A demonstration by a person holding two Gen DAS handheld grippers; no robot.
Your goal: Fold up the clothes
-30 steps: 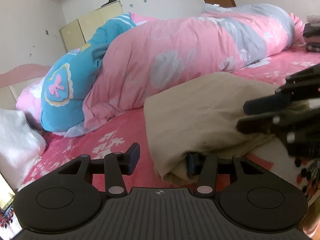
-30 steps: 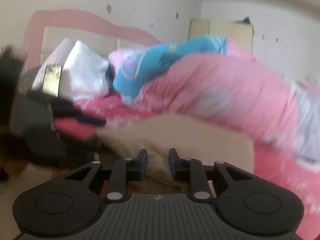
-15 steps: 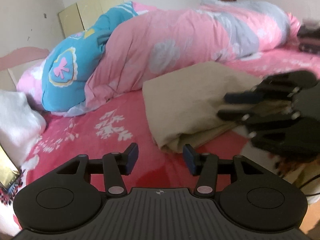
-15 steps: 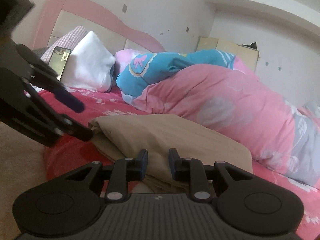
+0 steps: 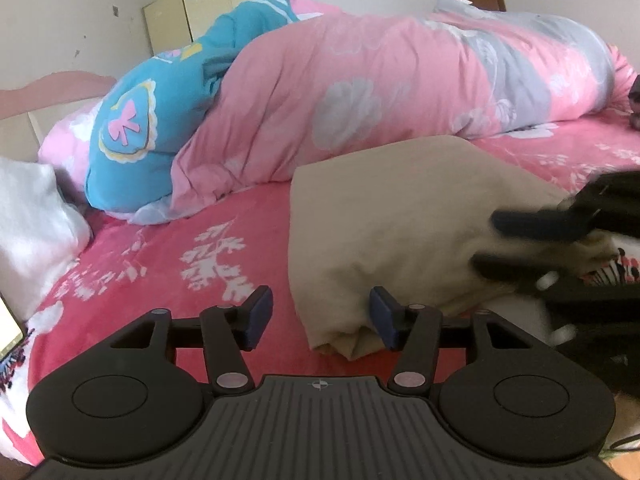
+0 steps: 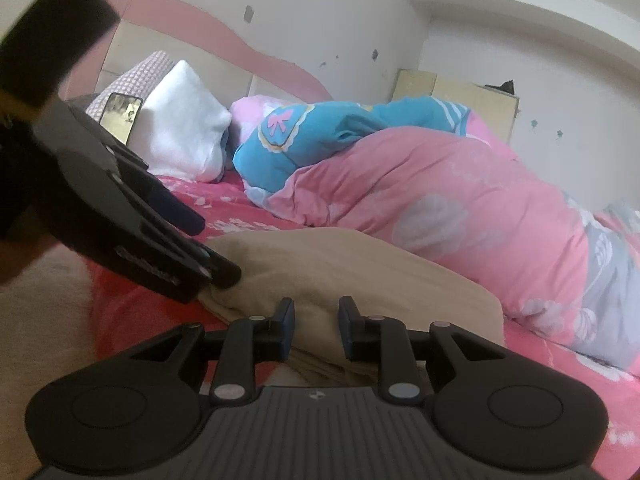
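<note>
Tan cloth (image 5: 400, 216) lies folded on the bed (image 5: 168, 264), centre frame. Left claw (image 5: 320, 318) is opening around its corner; right claw (image 6: 316, 328) stands apart over the edge. Better to grip all layers together.

a rolled pink floral duvet (image 5: 360, 92) lies along the red flowered bedsheet (image 5: 168, 264), beside a blue cushion (image 5: 136, 140), a white pillow (image 6: 184, 120) and a phone (image 6: 120, 117).
</note>
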